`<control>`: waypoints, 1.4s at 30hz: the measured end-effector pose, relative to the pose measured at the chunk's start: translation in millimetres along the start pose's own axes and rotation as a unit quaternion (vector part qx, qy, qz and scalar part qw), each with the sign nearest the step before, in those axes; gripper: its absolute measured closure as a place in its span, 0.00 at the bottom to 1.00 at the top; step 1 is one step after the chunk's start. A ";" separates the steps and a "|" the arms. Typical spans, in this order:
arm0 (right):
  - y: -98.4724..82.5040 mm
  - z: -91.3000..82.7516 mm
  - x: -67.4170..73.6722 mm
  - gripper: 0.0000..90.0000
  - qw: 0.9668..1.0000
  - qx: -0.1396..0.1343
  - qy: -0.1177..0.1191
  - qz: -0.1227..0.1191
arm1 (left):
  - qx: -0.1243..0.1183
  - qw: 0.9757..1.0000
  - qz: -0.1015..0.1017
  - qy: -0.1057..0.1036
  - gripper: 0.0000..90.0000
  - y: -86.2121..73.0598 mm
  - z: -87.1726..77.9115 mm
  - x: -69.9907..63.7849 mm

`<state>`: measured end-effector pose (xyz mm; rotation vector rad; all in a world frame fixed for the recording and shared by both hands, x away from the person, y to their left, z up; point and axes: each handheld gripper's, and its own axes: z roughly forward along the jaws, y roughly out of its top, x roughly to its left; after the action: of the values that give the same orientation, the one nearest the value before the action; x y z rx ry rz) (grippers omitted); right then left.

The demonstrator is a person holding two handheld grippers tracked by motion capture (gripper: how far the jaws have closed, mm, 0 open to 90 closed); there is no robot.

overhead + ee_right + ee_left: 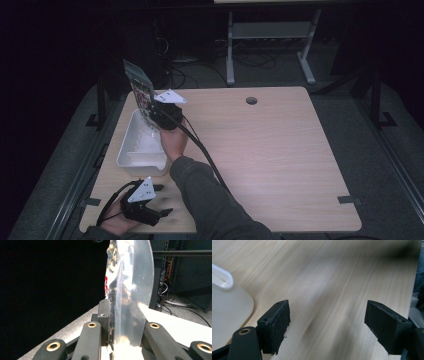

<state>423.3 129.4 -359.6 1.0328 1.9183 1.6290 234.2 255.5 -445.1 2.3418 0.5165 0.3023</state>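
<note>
A clear plastic snack bag (139, 90) with red print stands up over the far end of the white bin (131, 150), and my right gripper (161, 116) is shut on its lower part. In the right gripper view the bag (130, 285) rises edge-on between the two black jaws, which clamp it from both sides. My left gripper (161, 200) rests low at the table's near left corner, open, with nothing between its fingers (277, 325). In the left gripper view a rounded corner of the white bin (229, 300) lies at the left.
The wooden table (270, 150) stretches bare to the right, with a round cable hole (251, 100) near its far edge. Beyond the table stand a metal frame (270, 35) and loose cables on the dark floor. A black cable (205, 150) trails from the right gripper along the forearm.
</note>
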 end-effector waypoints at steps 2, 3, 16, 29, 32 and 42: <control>-6.1 1.3 -0.3 0.83 1.000 0.002 -0.001 0.001 | 0.000 1.000 0.000 0.000 0.22 0.0 0.2 0.1; -9.1 2.3 -0.1 0.83 1.000 0.006 0.000 0.000 | 0.000 1.000 0.000 0.000 0.22 0.0 0.4 0.1; -18.9 -0.9 -0.4 0.81 0.999 0.031 0.004 -0.015 | 0.002 1.000 -0.004 0.001 0.22 -0.5 1.4 0.3; -27.7 -3.3 6.0 0.83 0.996 0.072 -0.007 -0.043 | 0.005 1.000 -0.002 0.001 0.22 -0.3 1.9 0.3; -29.6 -2.6 8.7 0.84 0.997 0.065 -0.015 -0.029 | 0.005 1.000 -0.002 0.002 0.22 -0.2 1.6 0.1; -44.4 -1.1 6.6 0.84 0.998 0.050 -0.027 0.012 | 0.003 1.000 -0.002 0.002 0.22 -0.3 1.4 0.3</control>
<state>406.4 132.0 -401.1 1.1326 1.9753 1.5152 234.8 255.0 -446.3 2.3462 0.5237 0.3035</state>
